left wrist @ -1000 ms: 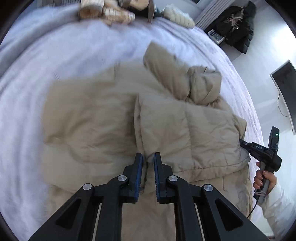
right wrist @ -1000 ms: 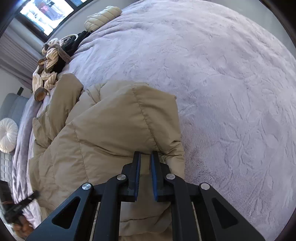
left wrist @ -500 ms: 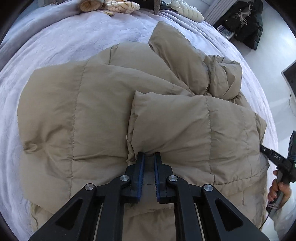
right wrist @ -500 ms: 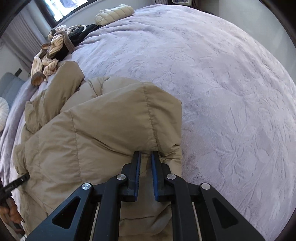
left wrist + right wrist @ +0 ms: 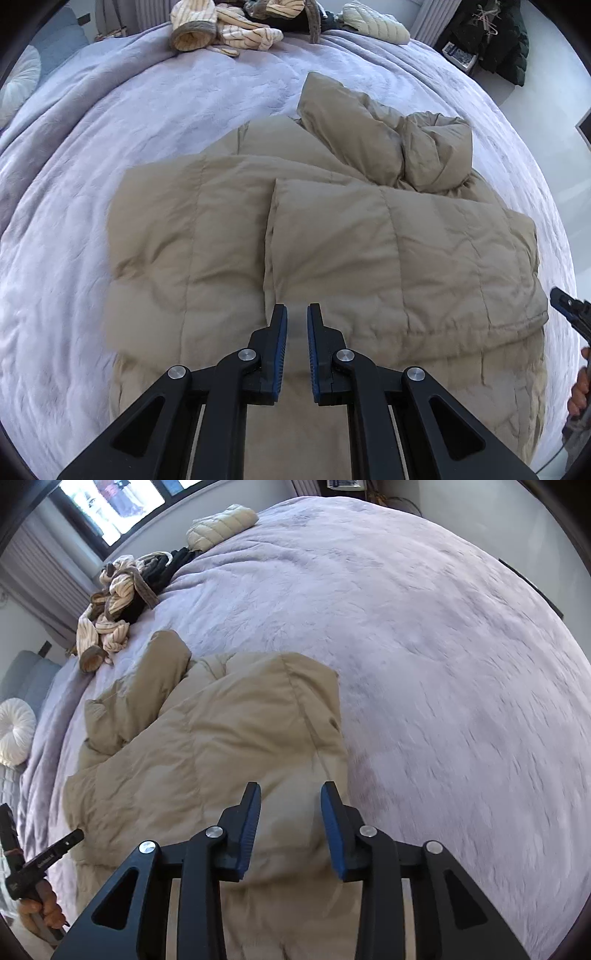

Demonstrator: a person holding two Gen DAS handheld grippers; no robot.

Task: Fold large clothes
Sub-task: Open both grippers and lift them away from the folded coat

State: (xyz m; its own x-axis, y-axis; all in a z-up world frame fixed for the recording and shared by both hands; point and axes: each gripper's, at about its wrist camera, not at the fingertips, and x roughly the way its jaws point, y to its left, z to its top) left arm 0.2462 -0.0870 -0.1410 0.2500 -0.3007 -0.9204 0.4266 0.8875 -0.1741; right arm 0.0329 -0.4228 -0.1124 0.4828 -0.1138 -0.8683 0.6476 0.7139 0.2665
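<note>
Beige quilted puffer jacket [image 5: 332, 240]: it lies on the bed, partly folded; one quilted panel is laid over the body and its edge runs up from just in front of the left gripper. A sleeve and a crumpled hood-like part lie at the far right side of the jacket in the left wrist view.
Lavender plush bed cover [image 5: 110, 147]: it lies under the jacket and shows on all sides of it.
Left gripper [image 5: 296, 328]: black arms with blue pads; the two fingers stand a little apart with a narrow gap, and no cloth is seen between the tips. It hovers above the jacket, close to the edge of the folded panel.
Right gripper [image 5: 290, 812]: its fingers are spread wide and hold nothing; it is over the near end of the jacket [image 5: 221, 757], beside the border with the bare bed cover [image 5: 443, 664].
Striped cream and brown knit garments [image 5: 225, 27]: a pile at the far edge of the bed, well apart from the jacket.
Cream quilted garment [image 5: 221, 524]: it lies further along the same far edge.
White round pleated cushion [image 5: 14, 731]: at the left border of the right wrist view, beside the bed cover.
</note>
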